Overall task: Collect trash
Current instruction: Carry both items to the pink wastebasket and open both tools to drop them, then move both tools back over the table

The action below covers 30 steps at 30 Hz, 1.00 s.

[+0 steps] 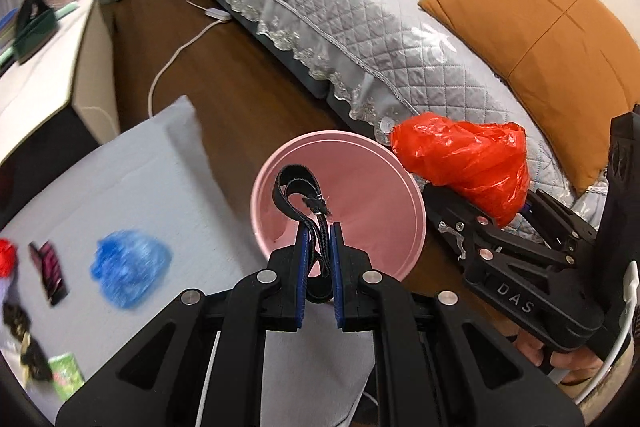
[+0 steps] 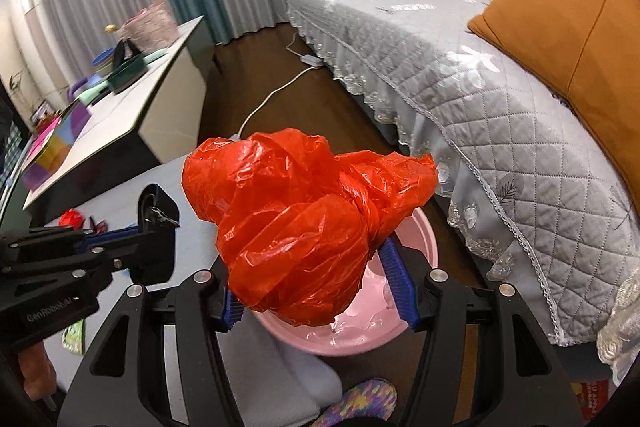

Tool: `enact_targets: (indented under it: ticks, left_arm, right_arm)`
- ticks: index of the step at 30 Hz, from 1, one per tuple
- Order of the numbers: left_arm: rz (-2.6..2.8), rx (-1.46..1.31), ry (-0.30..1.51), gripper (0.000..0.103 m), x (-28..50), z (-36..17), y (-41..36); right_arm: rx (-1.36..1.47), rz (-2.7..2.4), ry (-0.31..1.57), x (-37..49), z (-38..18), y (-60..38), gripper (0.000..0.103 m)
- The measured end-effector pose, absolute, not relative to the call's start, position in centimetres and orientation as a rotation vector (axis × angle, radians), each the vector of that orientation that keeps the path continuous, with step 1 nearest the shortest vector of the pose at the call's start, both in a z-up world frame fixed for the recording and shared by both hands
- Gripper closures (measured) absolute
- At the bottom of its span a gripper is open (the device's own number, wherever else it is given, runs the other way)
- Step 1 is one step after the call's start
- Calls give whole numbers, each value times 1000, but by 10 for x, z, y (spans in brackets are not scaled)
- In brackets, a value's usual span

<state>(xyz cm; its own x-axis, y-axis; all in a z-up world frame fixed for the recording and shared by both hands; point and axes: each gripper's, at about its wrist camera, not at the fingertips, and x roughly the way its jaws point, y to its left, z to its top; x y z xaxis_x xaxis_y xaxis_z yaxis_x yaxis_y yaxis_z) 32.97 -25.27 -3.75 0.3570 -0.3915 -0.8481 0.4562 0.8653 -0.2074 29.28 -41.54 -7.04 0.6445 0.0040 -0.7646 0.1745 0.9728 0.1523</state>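
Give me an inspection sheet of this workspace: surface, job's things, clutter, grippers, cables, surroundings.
Surface: pale grey table, low, over dark wood floor.
Job's things: pink bin on the floor beside the table, looks empty; crumpled red plastic bag; black strap.
Clutter: blue crumpled wad, dark pink-striped packet, green wrapper and other blurred scraps on the table.
Grippers: left gripper jaws shut on the black strap, above the bin; right gripper jaws clamped on the red plastic bag, above the bin.
Cables: white cord across the floor toward the sofa.
Surroundings: grey quilted sofa with orange cushions; white cabinet bearing assorted items; curtains.
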Motion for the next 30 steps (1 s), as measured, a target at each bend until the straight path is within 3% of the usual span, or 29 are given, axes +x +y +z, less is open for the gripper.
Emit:
enact_targets:
  ticks: [13,14,16,17,18,20,22,30]
  left_arm:
    - [-581,76,1170,91,375,-87,-296]
    - [-580,78,1176,86,378,-89,-297]
    - [-562,79,1186,64,383,-95,-298]
    - [-550,75,1189,45,385,-96,-298]
    - [-519,79,1186,33,387,-97,-297]
    - [-463,78,1186,21,392,-100,-292]
    - [-462,58,1190,19,395,-102,-288]
    - [-396,41,1167,19,387,-96,-267]
  right_arm:
    - [251,-158,981,325,-109,-452,43]
    - [254,-166,992,327,-112,-454,40]
    - [261,-175,1004,329,-116,-457,33]
    - [262,-187,1013,330,-119,-459,28]
    - [260,-200,1020,332,-121,-461,23]
    - [276,-224,1028,333,-125,-468,15]
    - [300,-222,1023,332,-125,-472,9]
    - [294,-194,949,323,-105,-467,9]
